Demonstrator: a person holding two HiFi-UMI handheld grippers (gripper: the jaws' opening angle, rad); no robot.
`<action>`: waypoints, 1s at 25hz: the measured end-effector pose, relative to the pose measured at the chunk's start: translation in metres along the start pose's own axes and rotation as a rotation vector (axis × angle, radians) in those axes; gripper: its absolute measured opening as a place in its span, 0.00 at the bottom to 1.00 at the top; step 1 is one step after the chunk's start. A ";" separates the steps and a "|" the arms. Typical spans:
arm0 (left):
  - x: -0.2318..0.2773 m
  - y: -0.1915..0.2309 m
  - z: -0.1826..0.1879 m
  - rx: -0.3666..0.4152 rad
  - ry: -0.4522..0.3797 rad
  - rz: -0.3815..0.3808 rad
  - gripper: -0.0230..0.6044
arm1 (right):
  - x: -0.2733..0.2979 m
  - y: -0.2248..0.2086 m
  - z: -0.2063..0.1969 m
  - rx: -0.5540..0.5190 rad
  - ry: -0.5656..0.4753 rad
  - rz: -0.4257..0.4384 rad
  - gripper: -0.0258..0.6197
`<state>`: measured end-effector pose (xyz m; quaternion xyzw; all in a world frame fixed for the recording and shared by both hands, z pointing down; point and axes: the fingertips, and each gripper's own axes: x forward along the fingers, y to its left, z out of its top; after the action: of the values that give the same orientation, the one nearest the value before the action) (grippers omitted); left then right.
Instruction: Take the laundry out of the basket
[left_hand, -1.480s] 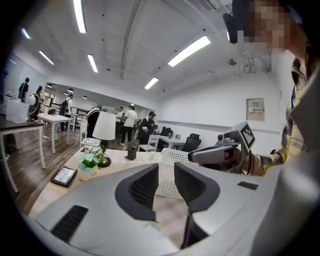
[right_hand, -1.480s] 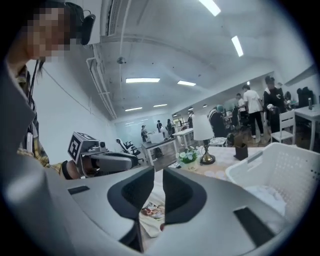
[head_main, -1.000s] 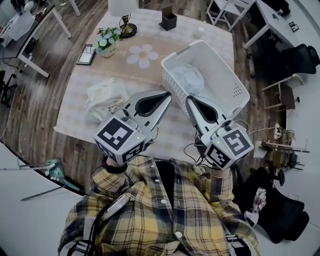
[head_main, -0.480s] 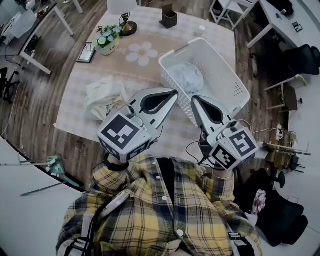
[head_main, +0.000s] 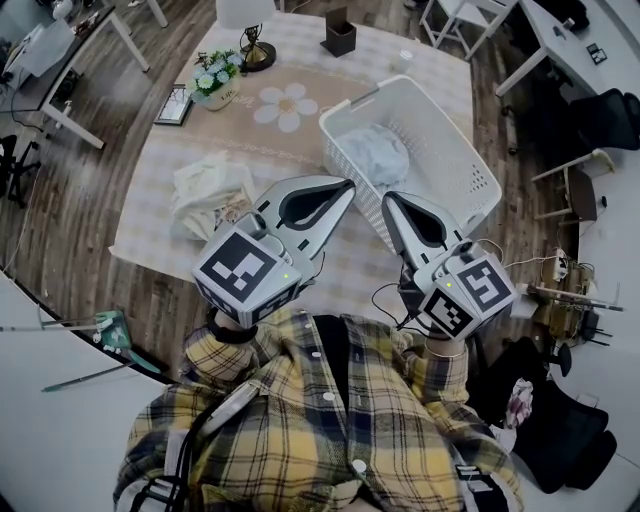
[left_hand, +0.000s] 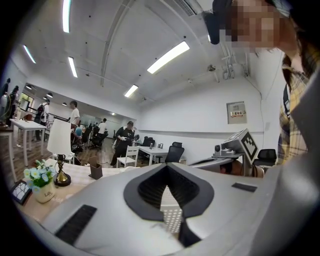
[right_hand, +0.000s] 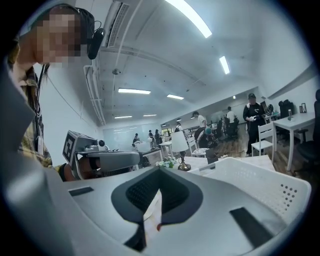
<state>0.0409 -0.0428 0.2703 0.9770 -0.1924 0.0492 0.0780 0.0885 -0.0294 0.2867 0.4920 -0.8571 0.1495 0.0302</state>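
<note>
Left tool (head_main: 347, 184) and right tool (head_main: 386, 198) held by near rim of basket (head_main: 470, 175), jaws closed together, nothing gripped. Pale laundry (head_main: 375, 155) bunched inside basket, near end. Judged light, soft, limp; raised top fold best pinched.

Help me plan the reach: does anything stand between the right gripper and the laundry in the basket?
Only the near wall of the white basket, just ahead of the shut right gripper. The pale laundry lies uncovered inside, so reaching over the rim looks clear.
</note>
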 end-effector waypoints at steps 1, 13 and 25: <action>-0.001 0.000 0.001 0.002 -0.005 0.003 0.05 | -0.001 0.000 0.000 0.002 -0.001 -0.003 0.04; -0.005 -0.012 -0.008 0.009 0.004 0.032 0.05 | -0.015 -0.002 -0.005 0.017 -0.004 0.000 0.04; 0.006 -0.037 -0.019 -0.006 0.084 0.032 0.11 | -0.053 -0.041 -0.008 -0.015 0.007 -0.090 0.04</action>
<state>0.0595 -0.0076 0.2847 0.9706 -0.2049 0.0907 0.0880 0.1498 -0.0027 0.2930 0.5292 -0.8351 0.1433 0.0436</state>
